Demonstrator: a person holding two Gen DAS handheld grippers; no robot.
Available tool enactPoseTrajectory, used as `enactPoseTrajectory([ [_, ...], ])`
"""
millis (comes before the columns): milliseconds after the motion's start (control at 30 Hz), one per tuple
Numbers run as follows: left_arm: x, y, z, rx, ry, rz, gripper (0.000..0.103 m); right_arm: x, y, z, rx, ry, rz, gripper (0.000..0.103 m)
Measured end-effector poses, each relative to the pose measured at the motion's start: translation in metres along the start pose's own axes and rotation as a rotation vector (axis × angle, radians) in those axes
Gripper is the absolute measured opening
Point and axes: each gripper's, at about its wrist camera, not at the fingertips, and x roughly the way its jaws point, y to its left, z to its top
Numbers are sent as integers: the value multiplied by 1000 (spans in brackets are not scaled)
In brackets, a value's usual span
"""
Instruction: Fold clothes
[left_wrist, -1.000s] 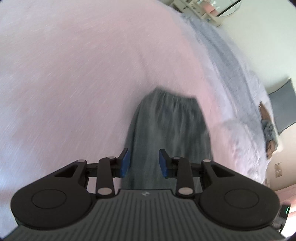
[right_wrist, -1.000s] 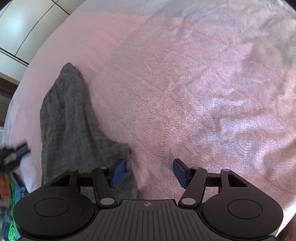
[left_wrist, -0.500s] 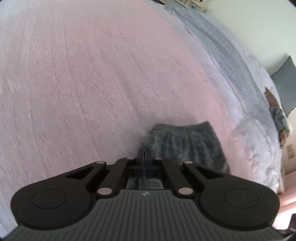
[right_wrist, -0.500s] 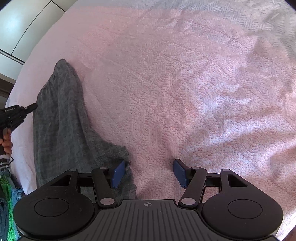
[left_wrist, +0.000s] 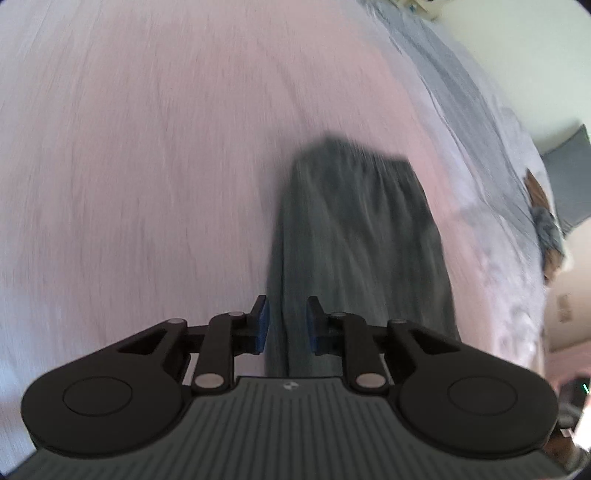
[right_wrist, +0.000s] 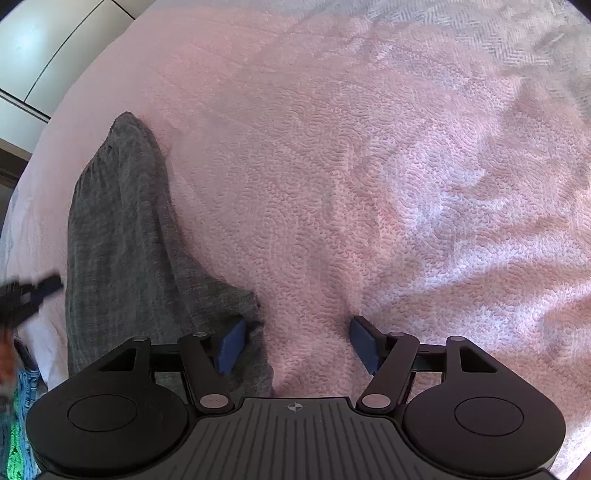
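my left gripper (left_wrist: 285, 320) tilts downward, jaws just reopened narrow over the grey garment (left_wrist: 354, 236); my right gripper (right_wrist: 295, 345) stands wide, garment's corner beside its left pad

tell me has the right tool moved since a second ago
No: the right tool sits at the same corner of the dark grey knit garment on the pink textured blanket.
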Motion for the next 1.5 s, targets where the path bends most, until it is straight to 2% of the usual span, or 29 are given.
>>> enactPoseTrajectory([
  [100, -4, 3, -24, -42, 24, -36, 16, -4, 0, -3, -15, -6, -1, 67],
  [200, -4, 2, -33, -56, 22, -48, 16, -5, 1, -6, -28, -10, -2, 67],
  [233, -1, 0, -35, -57, 22, -44, 14, -5, 2, -7, -33, -12, -3, 67],
  [300, 2, -2, -35, -55, 18, -34, 3, -5, 3, -8, -44, -16, -6, 67],
  [533, -18, 2, -47, -13, -40, 22, 2, -6, 4, -13, -69, -28, -6, 67],
  [633, -14, 3, -54, -17, -50, 51, 2, -6, 5, -14, -92, -28, -11, 67],
  [733, -9, -3, -56, -23, -47, 69, 8, -9, 4, -14, -96, -27, 6, 67],
  [800, -19, -1, -64, -63, -53, 54, 17, -14, -3, -15, -63, -32, 45, 67],
  [867, -28, 1, -71, -104, -60, 39, 32, -19, -14, -17, 0, -34, 97, 67],
  [1000, -54, 9, -101, -196, -53, -6, 38, -21, -35, -23, 121, -28, 196, 67],
  [1100, -54, 12, -119, -233, -17, -46, 41, -15, -42, -27, 173, -22, 284, 67],
  [1200, -45, 8, -127, -212, 1, -69, 34, 0, -38, -28, 168, -4, 375, 67],
  [1267, -41, 7, -130, -208, -2, -75, 2, 9, -30, -26, 128, -5, 383, 66],
  [1333, -44, 10, -135, -251, -21, -98, 2, 14, -24, -22, 100, 22, 388, 14],
  [1367, -45, 10, -138, -264, -33, -106, 2, 16, -22, -20, 90, 41, 392, 3],
  [1500, -65, 0, -153, -312, -100, -135, 2, -7, -20, -4, -11, 44, 424, 3],
])
